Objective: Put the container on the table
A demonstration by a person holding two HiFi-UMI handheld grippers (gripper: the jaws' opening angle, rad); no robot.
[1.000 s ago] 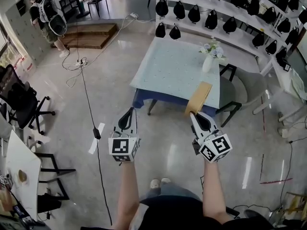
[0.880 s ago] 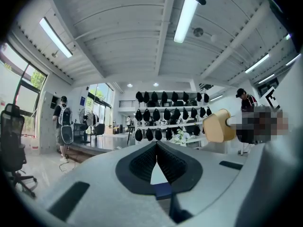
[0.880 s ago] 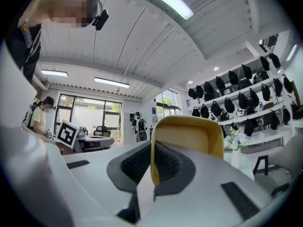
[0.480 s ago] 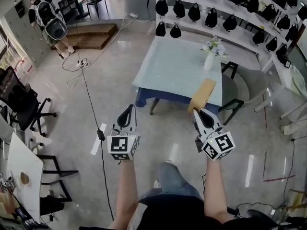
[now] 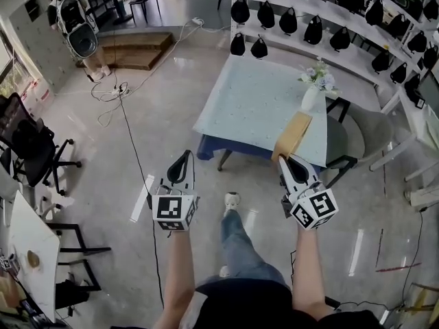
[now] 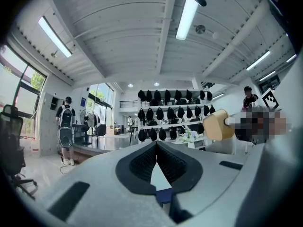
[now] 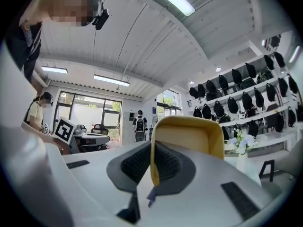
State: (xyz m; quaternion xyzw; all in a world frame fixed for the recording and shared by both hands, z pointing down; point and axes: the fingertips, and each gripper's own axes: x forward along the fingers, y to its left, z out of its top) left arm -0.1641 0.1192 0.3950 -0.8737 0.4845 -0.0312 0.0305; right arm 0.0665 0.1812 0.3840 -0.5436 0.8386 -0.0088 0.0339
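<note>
Pale-blue surface (image 5: pixel 247 108) sits upper centre of the head view, bearing a flower vase (image 5: pixel 310 98); right tool (image 5: pixel 289 163) clamps the yellow container (image 5: pixel 293 133) by its wall; left tool (image 5: pixel 184 159) is closed, empty.

A square table (image 5: pixel 254 105) stands right of centre in the upper half of the head view, covered with a pale blue-green cloth over a dark blue skirt. On it, near its right edge, stands a white vase (image 5: pixel 310 99) of flowers (image 5: pixel 319 77). Across the upper right run white shelves (image 5: pixel 291 41) carrying rows of black rounded items (image 5: pixel 288 20). The glossy grey floor (image 5: pixel 171 136) bears a black cable (image 5: pixel 134 156) trailing down the left, a low wooden platform (image 5: pixel 134 46) at upper left, and a black office chair (image 5: pixel 27 149) at the left edge.
</note>
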